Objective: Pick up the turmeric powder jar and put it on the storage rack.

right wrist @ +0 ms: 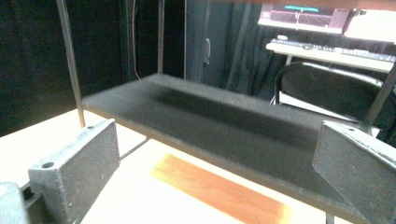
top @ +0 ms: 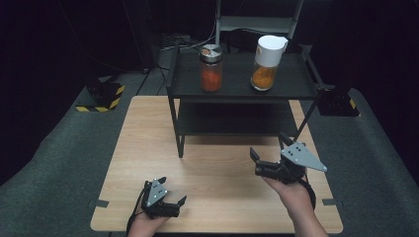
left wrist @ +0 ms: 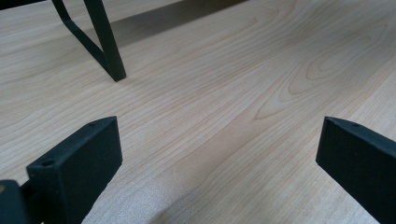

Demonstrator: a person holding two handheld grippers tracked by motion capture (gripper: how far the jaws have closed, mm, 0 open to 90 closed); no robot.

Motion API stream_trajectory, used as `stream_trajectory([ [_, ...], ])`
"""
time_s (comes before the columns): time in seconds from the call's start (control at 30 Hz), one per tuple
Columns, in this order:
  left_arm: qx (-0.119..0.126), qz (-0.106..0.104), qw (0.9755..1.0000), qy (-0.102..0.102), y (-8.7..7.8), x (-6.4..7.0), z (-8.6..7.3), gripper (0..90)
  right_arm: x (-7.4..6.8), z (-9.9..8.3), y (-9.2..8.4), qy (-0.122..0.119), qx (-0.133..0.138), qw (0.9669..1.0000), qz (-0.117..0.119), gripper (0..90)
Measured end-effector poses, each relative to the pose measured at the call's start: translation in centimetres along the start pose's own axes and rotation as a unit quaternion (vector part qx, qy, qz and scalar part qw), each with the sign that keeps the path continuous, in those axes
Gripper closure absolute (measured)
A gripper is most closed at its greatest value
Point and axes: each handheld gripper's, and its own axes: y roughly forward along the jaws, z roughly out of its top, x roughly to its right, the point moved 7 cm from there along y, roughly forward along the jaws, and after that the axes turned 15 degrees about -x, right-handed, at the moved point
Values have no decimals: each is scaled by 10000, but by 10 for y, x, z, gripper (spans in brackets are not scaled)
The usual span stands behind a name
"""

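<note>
A person is sitting at a pale wooden surface (top: 148, 148), holding a two-fingered gripper in each hand. A black two-tier shelf rack (top: 237, 91) is standing at the far side. On its top shelf, a glass jar with a metal lid (top: 211, 68), holding something red-orange, is standing left of centre. A clear jug with a white lid (top: 268, 62), holding orange powder or grains, is standing to its right, well apart from the jar.

The right gripper (top: 269, 153) is hovering above the surface just in front of the rack, its fingers spread wide and holding nothing. Its own camera is looking along the lower shelf (right wrist: 224, 126), which is lying bare. The left gripper (top: 170, 195) is resting low near the front edge, with its fingers also spread and empty; in the left gripper view it is looking across bare wood toward a rack leg (left wrist: 105, 39).

Likely risks from here: the right gripper is sitting below the level of the top shelf, so a rise toward the jug or the jar could be catching the shelf edge or the slanted side brace (top: 309, 106) and jolting the rack. Both containers are tall and narrow, so a glancing touch from one finger could be tipping them. The jug's lid may be loose, so a high grip could be lifting it off.
</note>
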Motion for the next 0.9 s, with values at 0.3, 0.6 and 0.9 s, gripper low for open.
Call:
stream_trajectory([
  [0.3, -5, -9, 10000, 22, 0, 0, 0, 6, -2, -36, 7, 53, -262, 9996, 36, 0],
  [0.6, -3, 5, 10000, 88, 0, 1, 0, 7, -3, -78, 19, 84, -630, 9980, 19, 0],
  [0.9, 6, 30, 9999, 166, 0, 3, 0, 11, -2, -113, 30, 43, -908, 9958, -64, 0],
])
